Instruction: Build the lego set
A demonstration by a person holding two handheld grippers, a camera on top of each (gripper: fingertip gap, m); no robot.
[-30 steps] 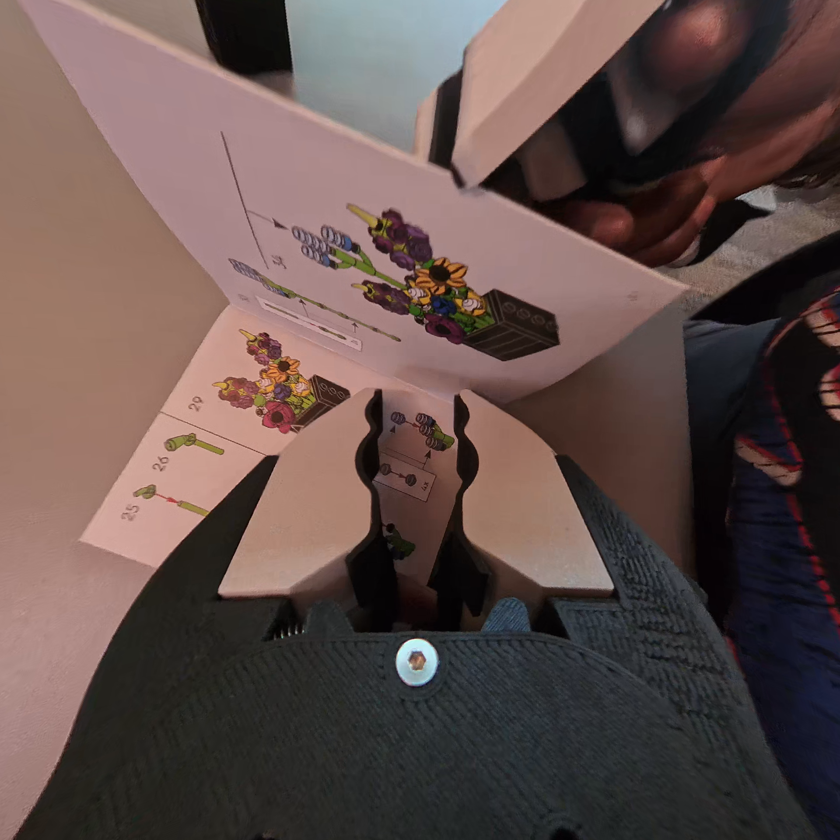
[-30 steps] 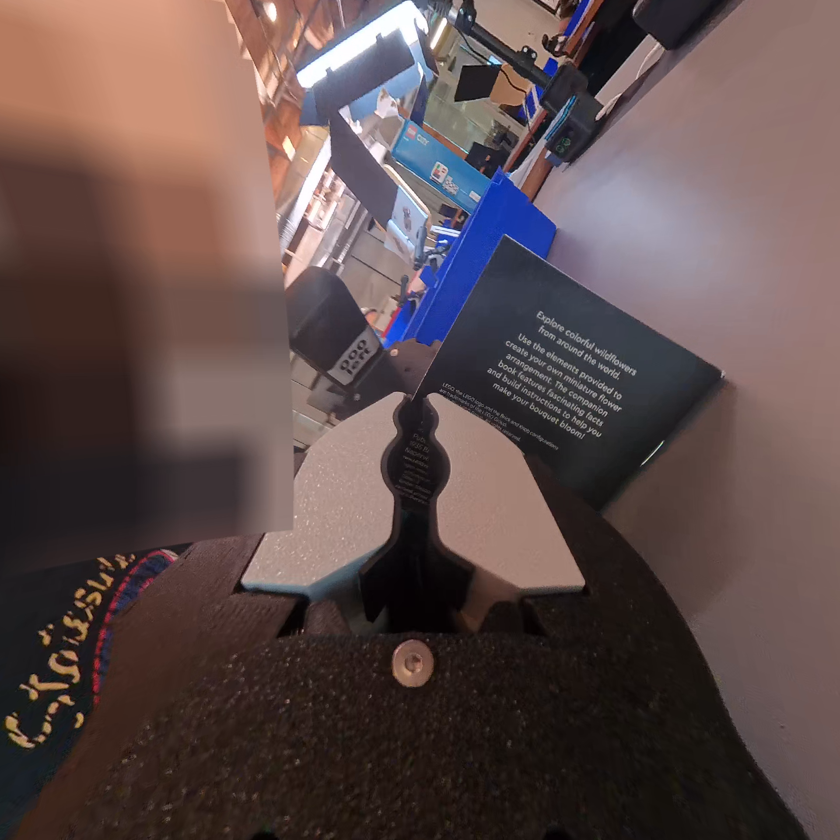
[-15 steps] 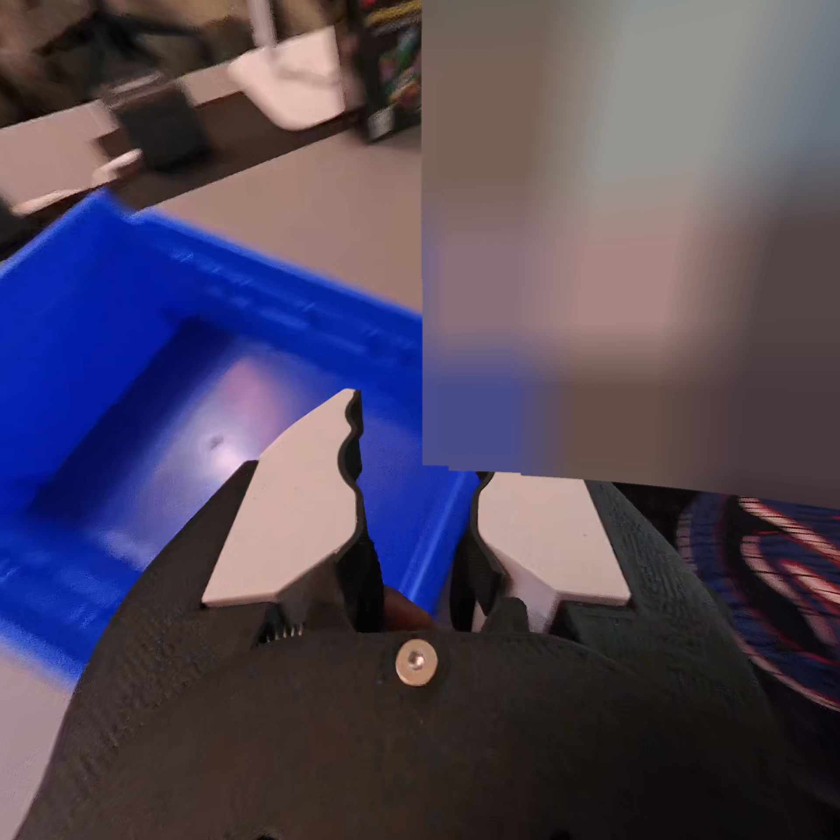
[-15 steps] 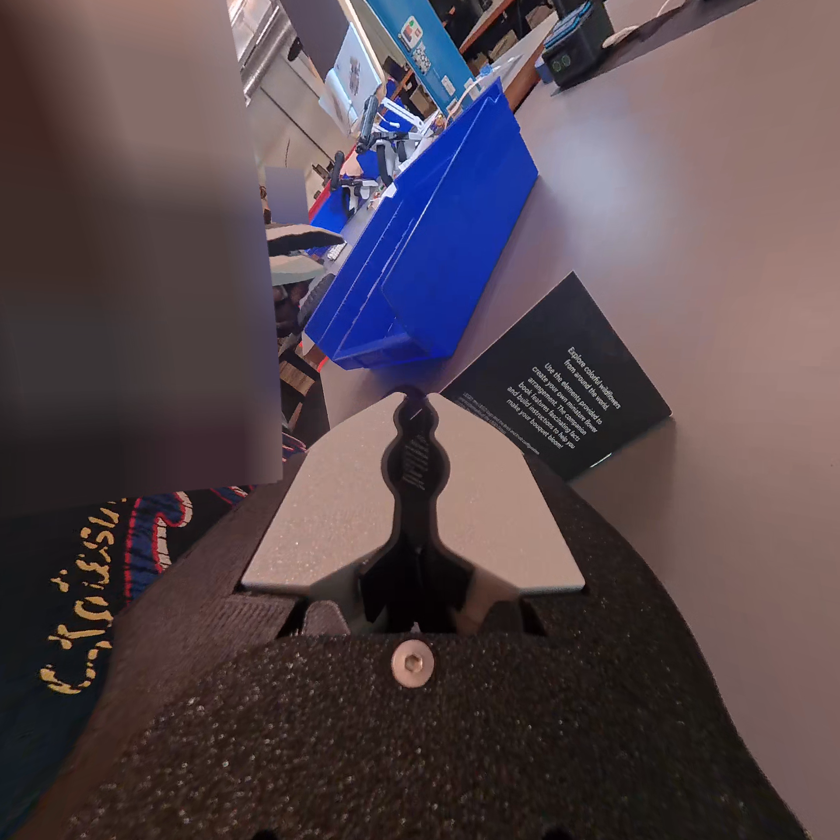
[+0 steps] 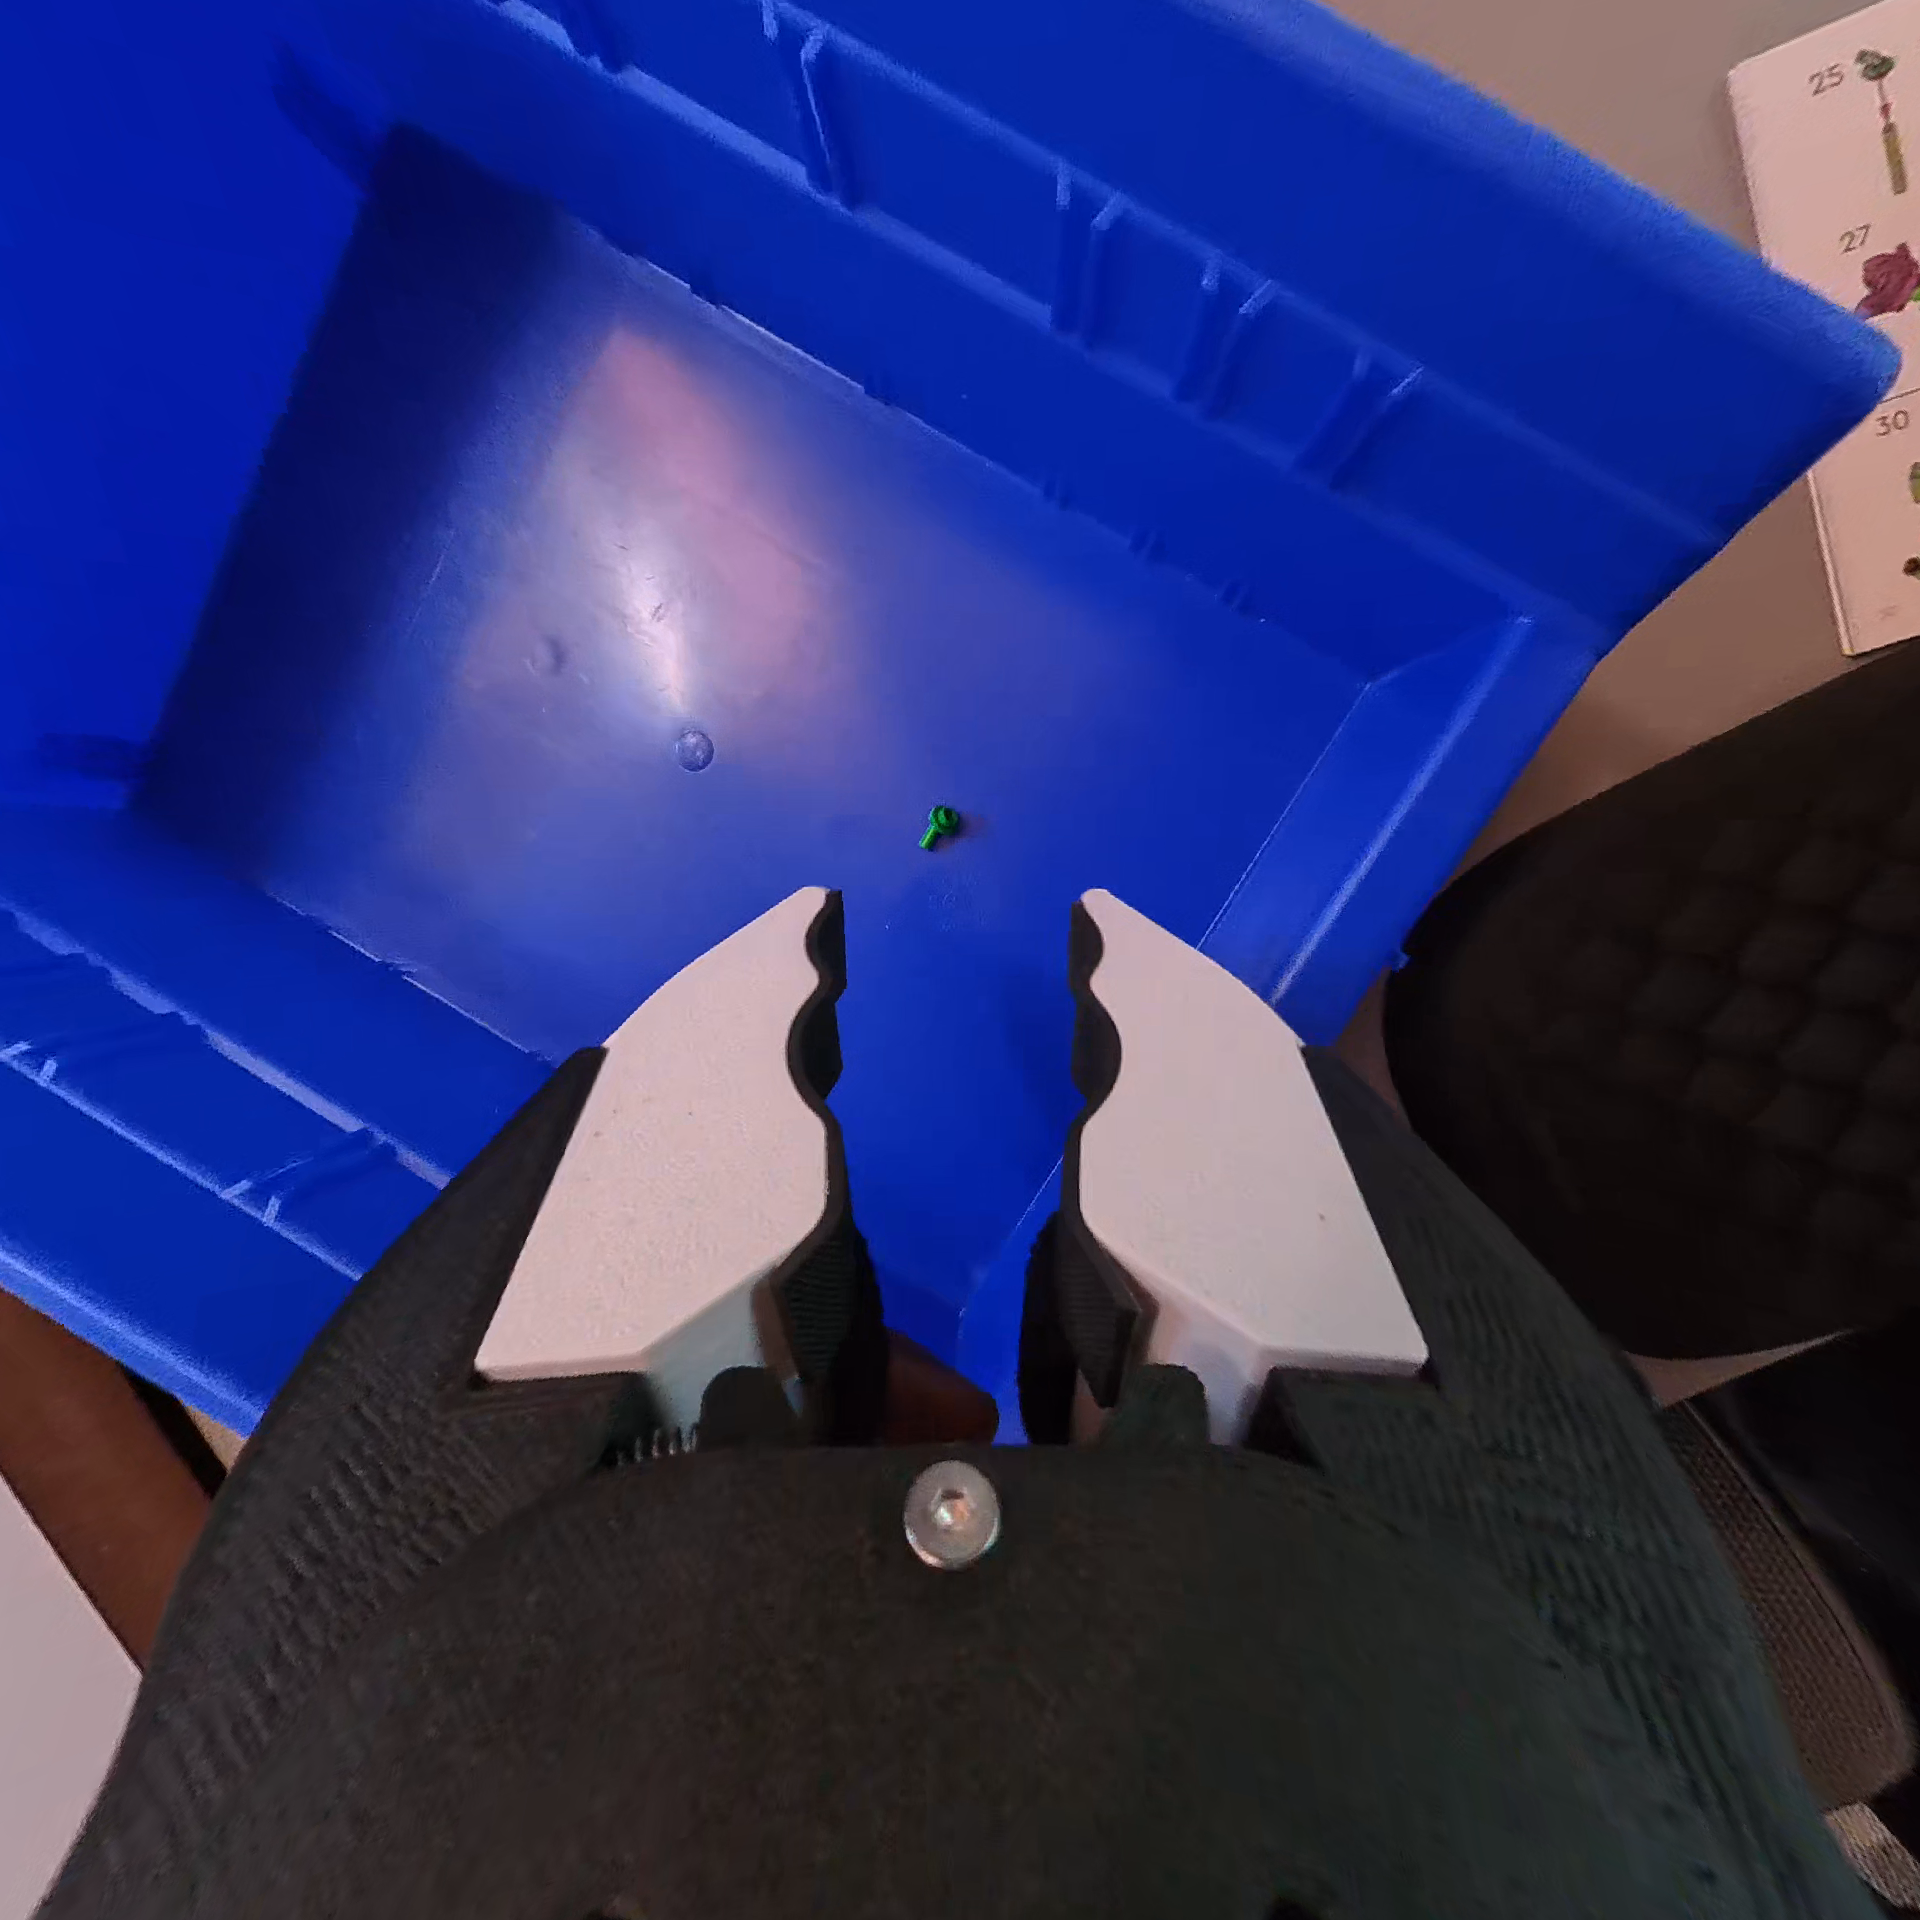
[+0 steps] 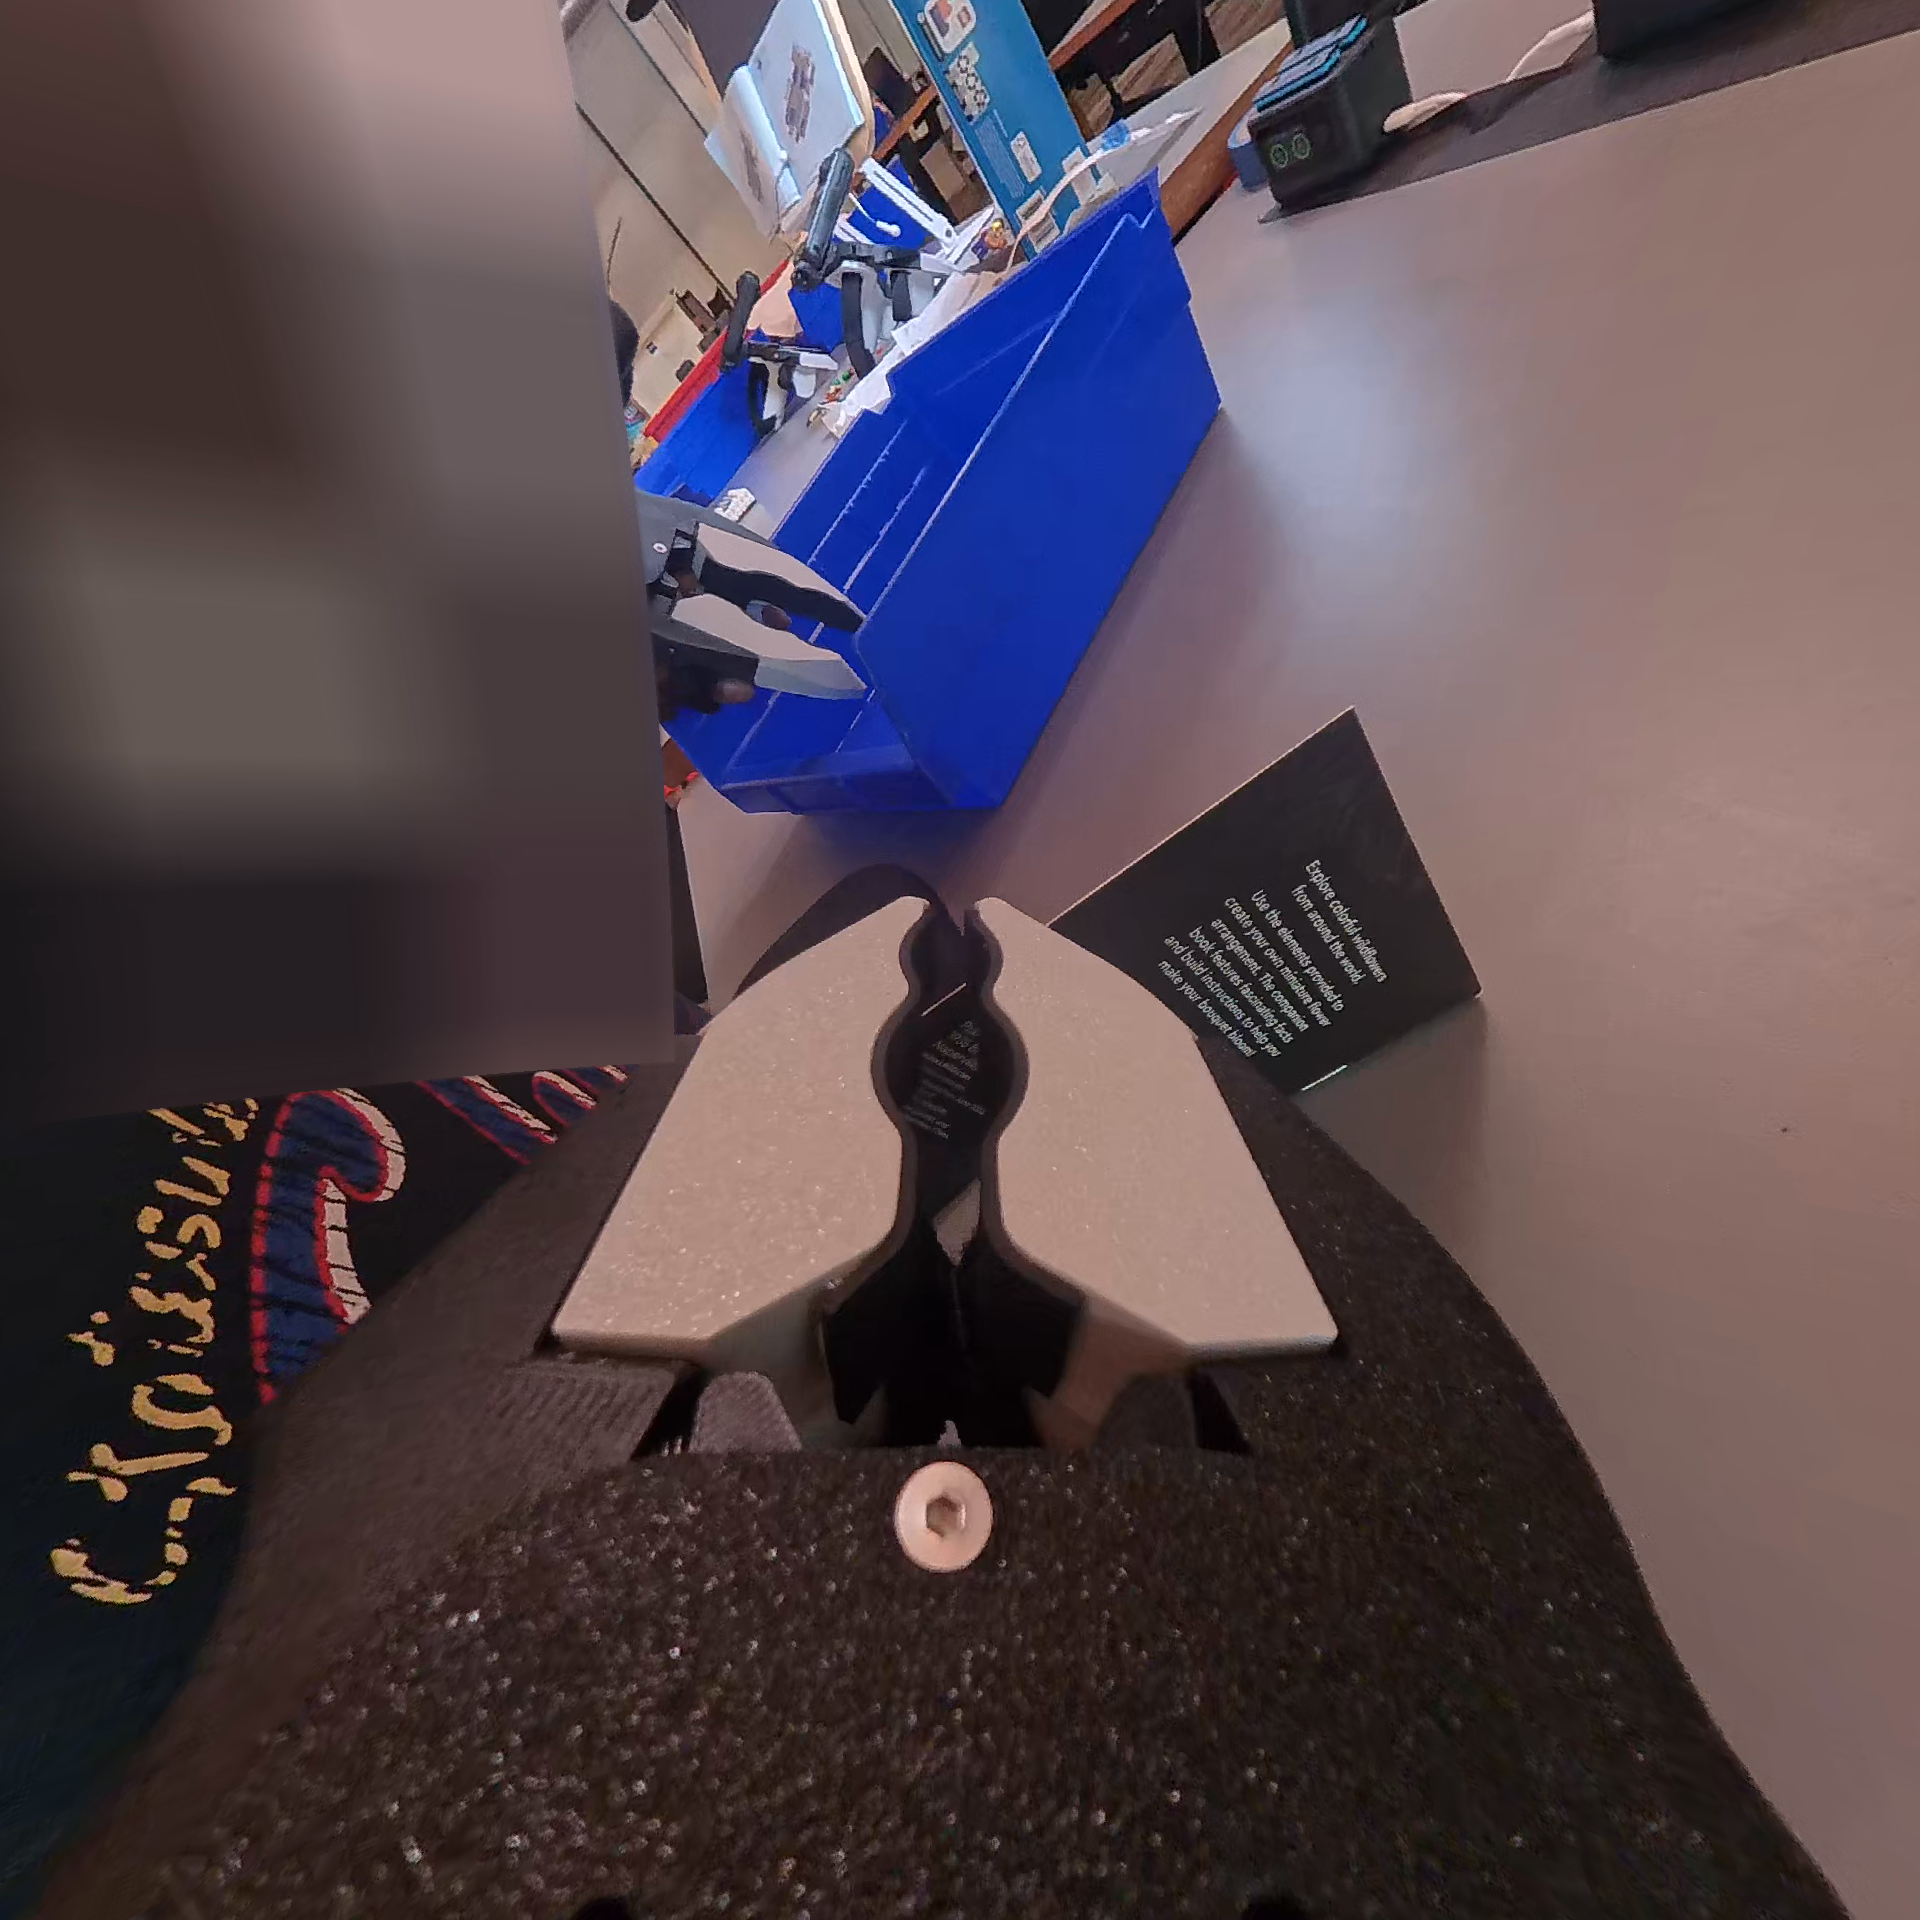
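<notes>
Lego piece (image 5: 939,827), small, green and peg-shaped, lies alone on the floor of the blue plastic bin (image 5: 1195,343), just ahead of the left gripper (image 5: 954,906), whose jaws stand apart and empty above it. An open instruction booklet (image 5: 1860,343) lies beside the bin's far corner.

From the right wrist view, the right gripper (image 6: 950,914) is closed on the black printed cover of a booklet (image 6: 1309,914) over the grey table (image 6: 1558,499); the bin (image 6: 997,582) sits beyond, the left gripper (image 6: 847,649) at its rim.

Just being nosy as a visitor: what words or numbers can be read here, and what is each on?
I won't repeat writing, only where it stands.
White page: printed step numbers beside flower drawings.
Black card: lines of white print.
Dark shirt: yellow lettering.
Far blue poster: too small to read.
</notes>
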